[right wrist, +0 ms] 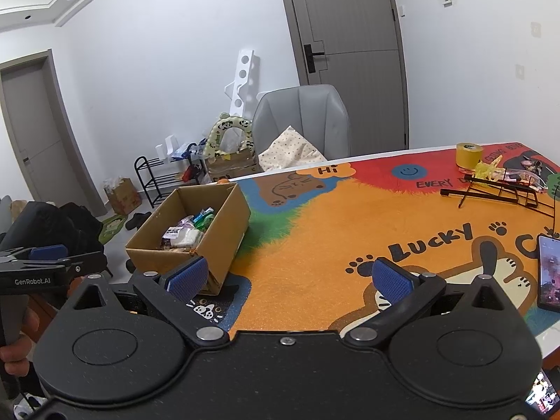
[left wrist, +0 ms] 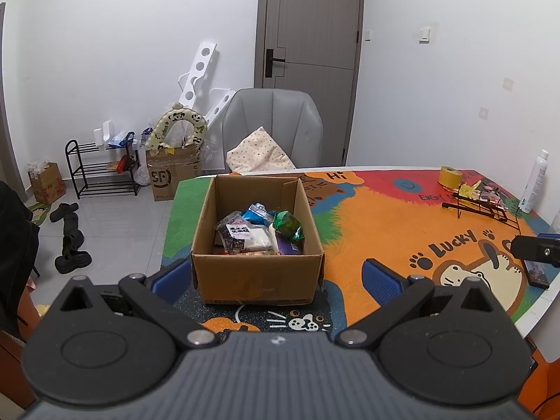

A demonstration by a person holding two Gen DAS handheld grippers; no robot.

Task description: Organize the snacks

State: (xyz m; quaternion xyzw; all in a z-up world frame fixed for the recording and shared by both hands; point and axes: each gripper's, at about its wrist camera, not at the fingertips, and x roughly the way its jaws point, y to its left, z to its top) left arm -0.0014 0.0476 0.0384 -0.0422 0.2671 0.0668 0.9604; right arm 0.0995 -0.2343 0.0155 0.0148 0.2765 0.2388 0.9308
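An open cardboard box [left wrist: 257,281] stands on the colourful cartoon table mat [left wrist: 378,224], near the table's left end. It holds several snack packets [left wrist: 260,232], among them a green one, a blue one and a dark one with a white label. My left gripper [left wrist: 276,276] is open and empty, its blue pads on either side of the box's near wall. In the right wrist view the box [right wrist: 224,224] lies to the left. My right gripper [right wrist: 292,278] is open and empty over the orange part of the mat [right wrist: 315,245].
A yellow tape roll [right wrist: 469,154], a black wire rack [right wrist: 497,192] with small wrapped items and a white spray bottle [left wrist: 535,183] stand at the table's far right. A phone [right wrist: 549,273] lies at the right edge. A grey chair [left wrist: 273,126] stands behind the table.
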